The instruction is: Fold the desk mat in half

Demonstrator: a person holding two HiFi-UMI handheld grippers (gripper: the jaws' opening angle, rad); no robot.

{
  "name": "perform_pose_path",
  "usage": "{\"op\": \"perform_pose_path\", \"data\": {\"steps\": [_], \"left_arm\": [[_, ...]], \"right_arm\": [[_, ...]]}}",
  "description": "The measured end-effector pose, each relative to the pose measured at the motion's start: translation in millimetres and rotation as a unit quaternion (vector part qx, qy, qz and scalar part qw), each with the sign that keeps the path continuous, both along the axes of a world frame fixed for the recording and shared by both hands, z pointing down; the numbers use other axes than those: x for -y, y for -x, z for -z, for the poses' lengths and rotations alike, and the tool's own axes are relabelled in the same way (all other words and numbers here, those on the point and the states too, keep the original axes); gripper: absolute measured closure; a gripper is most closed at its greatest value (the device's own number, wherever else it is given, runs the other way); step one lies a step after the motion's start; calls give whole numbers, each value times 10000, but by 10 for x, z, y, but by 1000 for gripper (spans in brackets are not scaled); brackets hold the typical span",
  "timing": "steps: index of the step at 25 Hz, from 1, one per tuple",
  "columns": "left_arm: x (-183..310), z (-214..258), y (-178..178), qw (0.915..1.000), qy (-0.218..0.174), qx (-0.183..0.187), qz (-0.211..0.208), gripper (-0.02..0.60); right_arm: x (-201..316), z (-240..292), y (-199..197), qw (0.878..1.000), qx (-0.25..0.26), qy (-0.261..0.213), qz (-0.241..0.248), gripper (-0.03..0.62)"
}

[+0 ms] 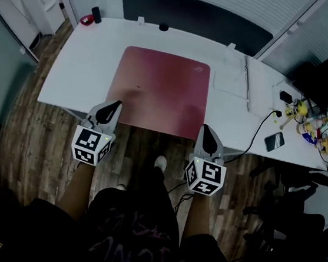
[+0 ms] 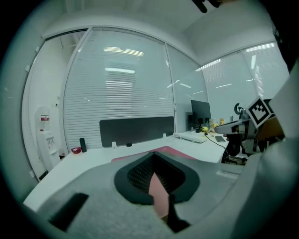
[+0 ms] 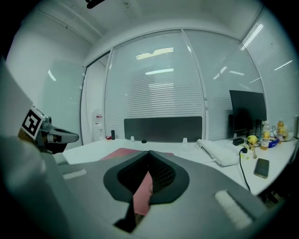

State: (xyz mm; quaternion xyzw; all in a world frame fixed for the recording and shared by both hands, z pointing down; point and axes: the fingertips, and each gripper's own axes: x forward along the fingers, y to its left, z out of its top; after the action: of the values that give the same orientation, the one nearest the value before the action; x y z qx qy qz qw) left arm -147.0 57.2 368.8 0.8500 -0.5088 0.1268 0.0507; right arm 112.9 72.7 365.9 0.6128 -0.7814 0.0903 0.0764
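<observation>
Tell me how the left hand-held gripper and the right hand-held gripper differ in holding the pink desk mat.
The left hand-held gripper pinches the desk mat at its near left corner; the right hand-held gripper pinches the near right corner. In the head view the left one slants inward, the right one points almost straight ahead. Both are shut on the mat.

Arms extended, the left gripper [image 1: 115, 104] and right gripper [image 1: 204, 129] each clamp closed on a near corner of the desk mat [image 1: 160, 88].
</observation>
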Motion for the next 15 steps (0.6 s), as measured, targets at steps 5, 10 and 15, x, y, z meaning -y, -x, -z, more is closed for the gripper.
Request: {"op": "perform_pose_path", "data": {"steps": [5, 10, 15], "left_arm": [[437, -128, -187, 9998, 150, 30, 133, 581], [746, -235, -369, 9992, 298, 164, 227, 581], [975, -292, -474, 9982, 409, 262, 342, 581]], "right_arm": [[492, -117, -227, 9999, 15, 119, 79, 585], [895, -272, -401, 9994, 109, 262, 177, 585], [1227, -314, -533, 9990, 174, 285, 289, 585]]}}
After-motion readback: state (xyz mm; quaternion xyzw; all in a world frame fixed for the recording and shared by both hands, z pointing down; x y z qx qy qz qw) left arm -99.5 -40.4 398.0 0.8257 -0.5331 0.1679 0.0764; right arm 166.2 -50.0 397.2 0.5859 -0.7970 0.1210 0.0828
